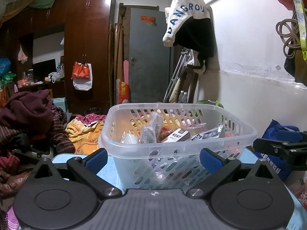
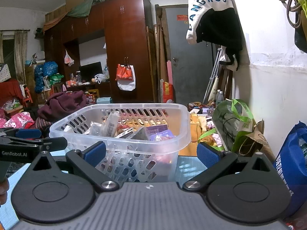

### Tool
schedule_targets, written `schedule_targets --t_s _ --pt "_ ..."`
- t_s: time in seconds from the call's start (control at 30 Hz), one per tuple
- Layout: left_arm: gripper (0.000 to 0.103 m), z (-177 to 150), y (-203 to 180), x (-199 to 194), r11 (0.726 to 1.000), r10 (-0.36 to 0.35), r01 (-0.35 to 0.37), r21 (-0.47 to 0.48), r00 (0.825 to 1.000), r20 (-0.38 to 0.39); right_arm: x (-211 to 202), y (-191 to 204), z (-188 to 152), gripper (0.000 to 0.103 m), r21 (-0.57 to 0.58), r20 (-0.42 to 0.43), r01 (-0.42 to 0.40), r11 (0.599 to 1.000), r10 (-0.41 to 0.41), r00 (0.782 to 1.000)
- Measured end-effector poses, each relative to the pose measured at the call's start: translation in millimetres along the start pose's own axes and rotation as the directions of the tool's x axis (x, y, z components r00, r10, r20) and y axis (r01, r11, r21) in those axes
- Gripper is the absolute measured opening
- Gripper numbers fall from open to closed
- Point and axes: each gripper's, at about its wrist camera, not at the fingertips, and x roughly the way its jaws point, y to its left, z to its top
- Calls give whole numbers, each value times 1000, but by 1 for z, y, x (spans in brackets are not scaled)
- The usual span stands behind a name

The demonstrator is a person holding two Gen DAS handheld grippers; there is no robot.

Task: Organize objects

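Left wrist view: left gripper [image 1: 153,160] fingers spread wide, holding nothing. Basket [image 1: 178,147] stands on the light blue table [image 1: 109,170], just ahead of the fingers and between them. Small packets and a carton [image 1: 175,135] marked KENT lie inside the basket. Right gripper [image 1: 282,147] shows to the right of the basket.

Right wrist view: right gripper [image 2: 151,153] fingers spread wide, empty. Basket [image 2: 168,140] sits ahead, toward the left finger. Blue bag [image 2: 291,164] stands right of the basket.

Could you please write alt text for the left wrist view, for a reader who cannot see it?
A clear slotted plastic basket holding small packets and a KENT box stands on a light blue table, just beyond the open, empty left claw. The right claw shows at the right edge, with a cluttered bedroom behind.
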Motion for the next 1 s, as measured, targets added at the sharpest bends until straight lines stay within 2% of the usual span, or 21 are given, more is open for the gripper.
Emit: schedule_targets --t_s 1.0 --pt "103 0 -3 1 1000 -2 2 -8 1000 -7 0 0 -1 103 -2 -3 -1 1000 1 1000"
